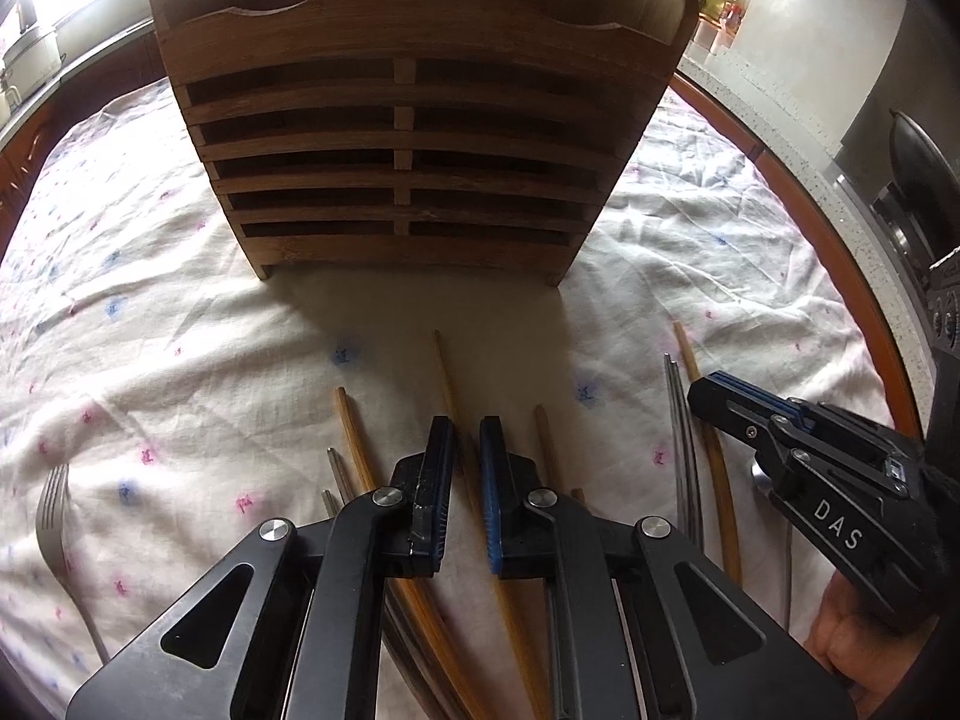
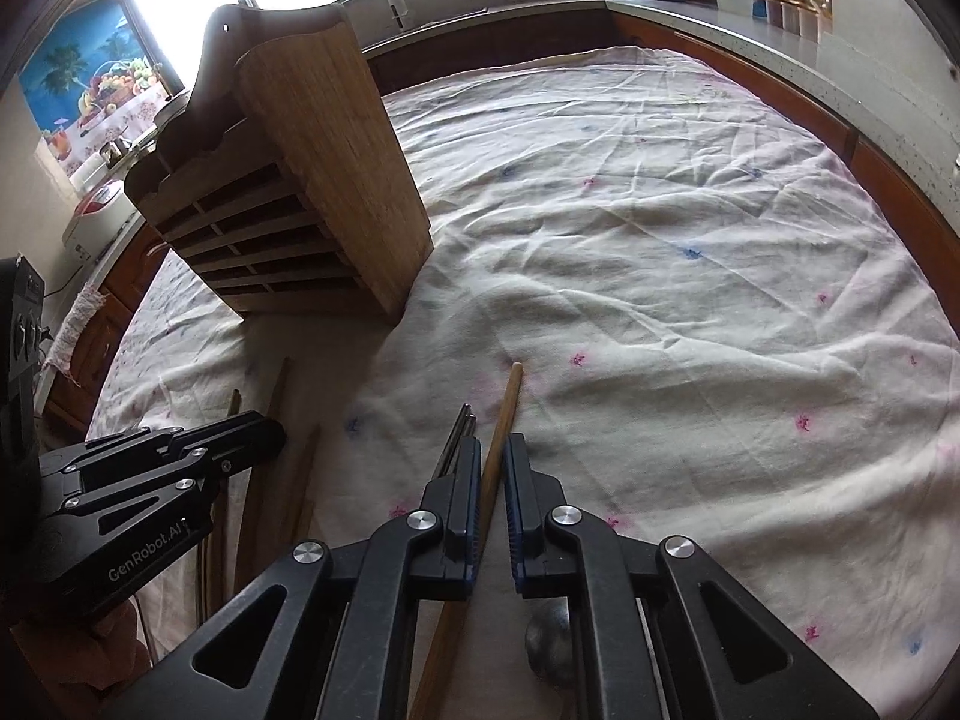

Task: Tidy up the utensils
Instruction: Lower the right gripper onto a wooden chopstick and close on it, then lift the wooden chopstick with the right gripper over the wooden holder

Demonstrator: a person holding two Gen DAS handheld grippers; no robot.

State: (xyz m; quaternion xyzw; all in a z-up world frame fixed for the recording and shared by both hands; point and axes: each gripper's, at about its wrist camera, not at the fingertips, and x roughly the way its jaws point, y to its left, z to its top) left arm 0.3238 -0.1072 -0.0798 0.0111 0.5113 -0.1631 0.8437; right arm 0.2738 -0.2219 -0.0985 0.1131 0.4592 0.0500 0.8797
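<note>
Left wrist view: left hand-held gripper [image 1: 465, 438] low over a wrinkled white cloth dotted pink and blue, covering the round table [image 1: 852, 276] — black jaws slightly apart, straddling a slim wooden chopstick [image 1: 445, 372] without visibly clamping it. Ahead, upright, a slatted bamboo utensil holder [image 1: 408, 138] with a scalloped top edge. Metal fork [image 1: 51, 516] flat at far left; more wooden and metal chopsticks fanned on the cloth. Right wrist view: right hand-held gripper [image 2: 493, 456] with ribbed blue pads narrowly parted around a pale wooden chopstick [image 2: 507, 414] — contact unclear; thin metal chopsticks [image 2: 462, 426] just beside; holder at upper left.
</note>
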